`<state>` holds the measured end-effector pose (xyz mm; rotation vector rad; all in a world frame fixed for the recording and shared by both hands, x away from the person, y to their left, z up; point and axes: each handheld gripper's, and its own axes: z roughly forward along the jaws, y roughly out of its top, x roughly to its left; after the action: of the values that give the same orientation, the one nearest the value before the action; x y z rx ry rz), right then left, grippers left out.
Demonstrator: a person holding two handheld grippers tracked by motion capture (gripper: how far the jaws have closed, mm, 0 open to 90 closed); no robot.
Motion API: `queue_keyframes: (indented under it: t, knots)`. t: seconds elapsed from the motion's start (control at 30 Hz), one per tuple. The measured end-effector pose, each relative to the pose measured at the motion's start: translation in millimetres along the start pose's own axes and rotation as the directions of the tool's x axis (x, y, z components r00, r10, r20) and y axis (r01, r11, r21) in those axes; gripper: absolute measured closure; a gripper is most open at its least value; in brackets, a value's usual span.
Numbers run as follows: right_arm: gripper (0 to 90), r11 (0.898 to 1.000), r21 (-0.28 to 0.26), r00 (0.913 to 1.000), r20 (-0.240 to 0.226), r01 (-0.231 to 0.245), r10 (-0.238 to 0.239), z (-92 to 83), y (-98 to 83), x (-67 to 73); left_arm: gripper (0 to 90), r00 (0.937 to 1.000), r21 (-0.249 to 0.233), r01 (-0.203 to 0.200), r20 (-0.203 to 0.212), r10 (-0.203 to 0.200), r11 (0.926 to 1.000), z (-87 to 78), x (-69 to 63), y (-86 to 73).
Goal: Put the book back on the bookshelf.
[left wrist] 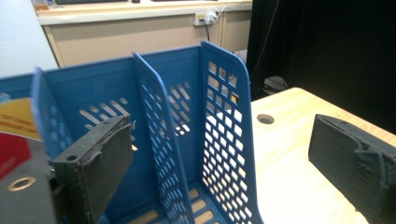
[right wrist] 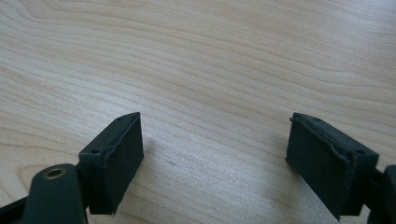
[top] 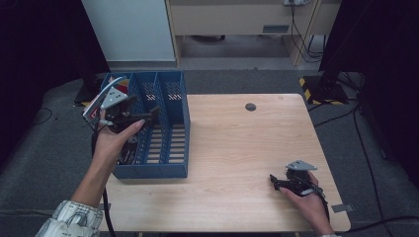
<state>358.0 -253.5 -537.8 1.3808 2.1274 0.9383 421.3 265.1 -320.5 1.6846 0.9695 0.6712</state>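
While I held my left gripper [top: 148, 114] raised over the blue rack [top: 175, 148] at the table's [top: 237, 148] left edge, its jaws stood wide apart, empty; the rack's dividers ran lengthwise away from me. My right gripper [top: 272, 180] rested low near the front right corner, jaws also spread, holding nothing

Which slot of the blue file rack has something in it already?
The leftmost slot of the blue file rack, beneath the left gripper: a red and yellow item stands there. The other two slots show bare slatted floor.
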Motion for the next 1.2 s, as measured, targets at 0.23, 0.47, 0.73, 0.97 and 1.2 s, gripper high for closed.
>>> queue_keyframes:
  t: [0.23, 0.47, 0.73, 0.97, 1.2]
  knots:
    - [18.4, 1.0, 0.0, 1.0, 0.002, 0.0, 0.0, 0.0, 0.0, 0.4, 5.3, 0.9989, 0.036, -0.015, 0.044, 0.013, 0.9993, 14.8, -16.7, -11.7]
    - [17.8, 1.0, 0.004, 1.0, -0.002, -0.001, 0.001, -0.3, -0.3, 1.1, 5.0, 0.9969, 0.073, -0.024, 0.076, 0.019, 0.997, 25.9, -29.4, -20.8]
    - [17.0, 1.0, 0.006, 1.0, -0.002, 0.001, -0.001, -0.2, -0.2, 1.4, 4.6, 0.992, 0.102, -0.045, 0.122, 0.032, 0.9937, 40.4, -48.3, -31.7]
    - [15.4, 1.0, 0.006, 1.0, 0.0, 0.003, -0.003, 0.2, -0.2, 1.9, 4.7, 0.9867, 0.126, -0.062, 0.157, 0.042, 0.9901, 53.8, -67.6, -38.5]
    - [12.4, 1.0, 0.017, 1.0, -0.003, 0.002, -0.002, 0.4, 0.2, 1.9, 4.7, 0.9818, 0.145, -0.069, 0.185, 0.041, 0.9871, 65.7, -82.4, -46.7]
